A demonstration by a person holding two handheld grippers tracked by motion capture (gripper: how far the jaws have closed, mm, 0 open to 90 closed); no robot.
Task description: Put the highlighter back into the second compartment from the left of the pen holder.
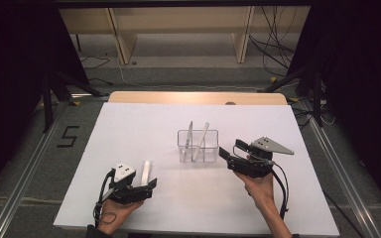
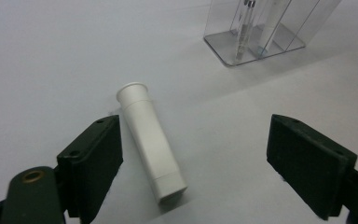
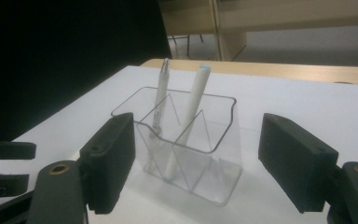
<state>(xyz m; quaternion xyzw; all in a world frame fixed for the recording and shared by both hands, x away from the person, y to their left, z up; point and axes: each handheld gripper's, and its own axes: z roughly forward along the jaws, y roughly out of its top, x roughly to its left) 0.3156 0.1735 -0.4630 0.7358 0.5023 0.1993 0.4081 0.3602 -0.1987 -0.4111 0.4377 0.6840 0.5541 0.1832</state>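
Observation:
A clear compartment holder (image 1: 213,133) stands mid-table with two white pens (image 1: 189,133) leaning upright in it. My right gripper (image 1: 232,148) sits just to the holder's right, open, with its jaws pointed at it; nothing is between them. In the right gripper view the holder (image 3: 214,100) and the pens (image 3: 193,102) stand close ahead of the right gripper (image 3: 198,163). A white tube (image 1: 144,172) lies flat near the front left. My left gripper (image 1: 141,181) is open around the tube's near end. In the left gripper view the tube (image 2: 151,140) lies close to the left jaw, untouched.
White sheet (image 1: 129,129) covers the table; a wooden edge (image 1: 198,97) shows at the far side. Beyond stand wooden shelf legs (image 1: 121,44), cables and dark stand legs on the floor. A "5" mark (image 1: 67,136) lies left of the table.

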